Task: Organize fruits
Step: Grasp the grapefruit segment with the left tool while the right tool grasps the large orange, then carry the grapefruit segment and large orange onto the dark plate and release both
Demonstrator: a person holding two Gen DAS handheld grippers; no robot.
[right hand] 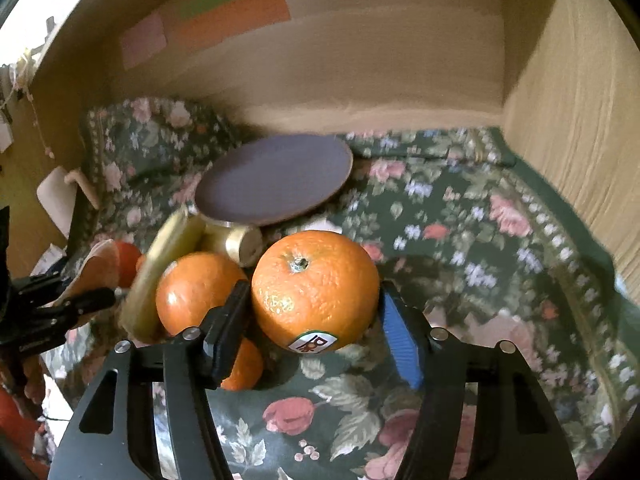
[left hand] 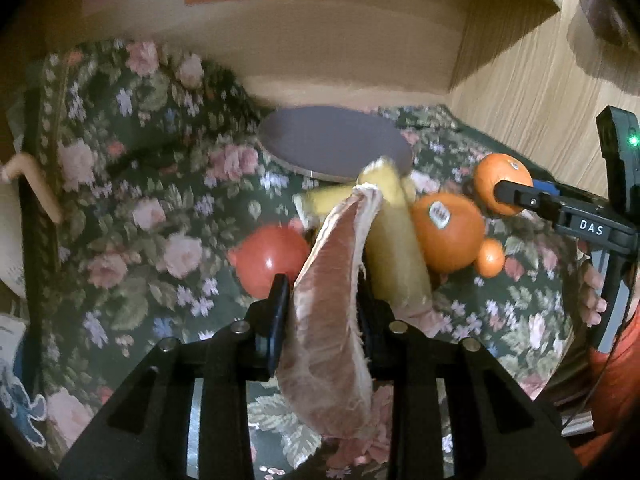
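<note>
My left gripper (left hand: 324,308) is shut on a pink peeled citrus segment (left hand: 332,280) that stands up between its fingers, above the cloth. Behind it lie a red round fruit (left hand: 272,260), yellow peel pieces (left hand: 394,248), a stickered orange (left hand: 448,232) and a small mandarin (left hand: 490,258). My right gripper (right hand: 316,320) is shut on a large stickered orange (right hand: 316,292), with both pads against its sides. To its left sit the second orange (right hand: 192,292), the mandarin (right hand: 244,368) and the yellow pieces (right hand: 168,264). A purple plate (right hand: 276,178) lies behind the fruit with nothing on it.
A dark floral cloth (right hand: 460,240) covers the surface. Wooden walls (right hand: 580,120) stand close at the back and right. A white handled cup (left hand: 12,220) sits at the far left. A person's hand (left hand: 592,292) holds the right gripper's handle.
</note>
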